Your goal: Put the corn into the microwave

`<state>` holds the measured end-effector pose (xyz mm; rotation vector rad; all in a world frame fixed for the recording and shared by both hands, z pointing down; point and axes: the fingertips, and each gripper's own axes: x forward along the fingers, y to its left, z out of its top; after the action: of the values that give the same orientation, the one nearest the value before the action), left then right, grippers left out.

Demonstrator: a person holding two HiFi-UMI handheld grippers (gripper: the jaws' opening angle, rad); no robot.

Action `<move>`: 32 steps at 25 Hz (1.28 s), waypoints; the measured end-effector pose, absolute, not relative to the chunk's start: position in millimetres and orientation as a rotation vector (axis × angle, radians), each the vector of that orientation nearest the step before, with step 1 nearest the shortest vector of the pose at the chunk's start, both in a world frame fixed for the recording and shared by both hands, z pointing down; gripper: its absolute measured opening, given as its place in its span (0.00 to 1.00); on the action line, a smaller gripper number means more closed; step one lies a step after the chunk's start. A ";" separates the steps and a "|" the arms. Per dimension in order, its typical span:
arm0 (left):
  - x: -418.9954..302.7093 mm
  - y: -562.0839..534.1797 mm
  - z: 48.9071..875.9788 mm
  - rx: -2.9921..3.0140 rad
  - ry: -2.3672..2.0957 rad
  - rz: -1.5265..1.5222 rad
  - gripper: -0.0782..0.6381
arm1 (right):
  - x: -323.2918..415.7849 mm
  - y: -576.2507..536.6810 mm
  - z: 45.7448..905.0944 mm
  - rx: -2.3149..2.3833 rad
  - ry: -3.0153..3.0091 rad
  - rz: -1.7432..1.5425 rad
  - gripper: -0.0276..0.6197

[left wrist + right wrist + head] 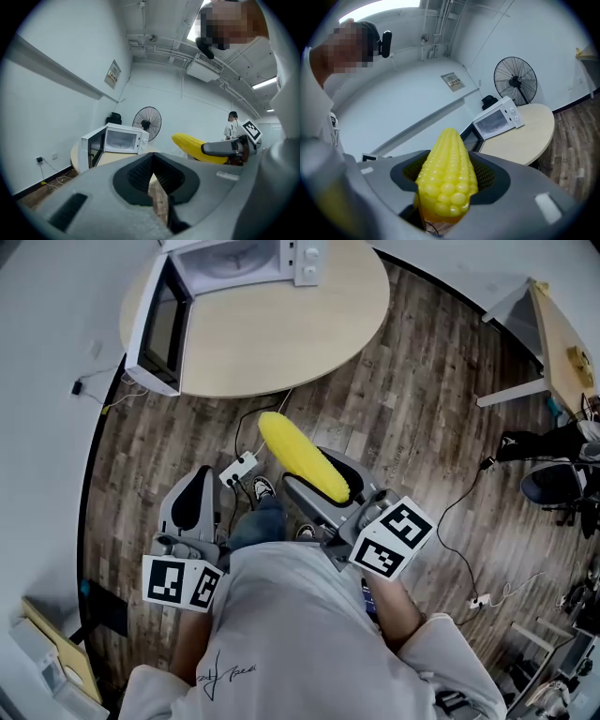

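Right claw [315,476] grips corn [298,452] at its base, tip forward, likely to feed open microwave [217,276] ahead on desk [281,348]; left claw [192,507] narrow, empty.

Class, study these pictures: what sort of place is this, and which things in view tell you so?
Most likely an office or lab workroom, not a home kitchen: bare pipes and strip lights run across the ceiling, a microwave sits on a round table, and loose cables trail over the wood-look floor.

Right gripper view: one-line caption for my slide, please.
Right gripper clamps a yellow corn cob, with the open microwave on the round table ahead.
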<state>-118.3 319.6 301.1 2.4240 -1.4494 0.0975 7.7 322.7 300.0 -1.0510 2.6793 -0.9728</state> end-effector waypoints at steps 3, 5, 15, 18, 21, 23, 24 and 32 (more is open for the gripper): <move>-127.0 297.4 296.7 2.439 -1.445 0.093 0.09 | 0.3 300.4 295.6 -1.059 2.662 -0.965 0.45; -133.3 283.8 295.2 2.444 -1.443 0.085 0.09 | -3.4 286.4 293.7 -1.067 2.647 -0.964 0.45; -172.9 236.8 285.8 2.460 -1.440 0.016 0.09 | -34.4 231.0 277.6 -1.099 2.635 -0.914 0.45; -187.0 224.4 284.1 2.452 -1.456 -0.027 0.09 | -43.4 218.4 274.4 -1.113 2.623 -0.903 0.45; -196.9 212.7 285.9 2.464 -1.433 -0.044 0.09 | -51.8 208.3 272.2 -1.127 2.609 -0.896 0.45; -199.4 207.9 288.3 2.479 -1.415 -0.040 0.09 | -56.1 204.2 272.1 -1.141 2.611 -0.889 0.45; -199.3 206.6 289.2 2.486 -1.404 -0.037 0.09 | -57.7 202.6 272.3 -1.146 2.613 -0.887 0.45; -201.7 187.5 294.6 2.463 -1.368 -0.052 0.09 | -62.6 179.1 271.6 -1.175 2.621 -0.860 0.45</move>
<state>-201.7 187.5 294.6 2.4634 -1.3678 -0.0518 -62.6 179.1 271.6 -1.1750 2.6214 -0.8603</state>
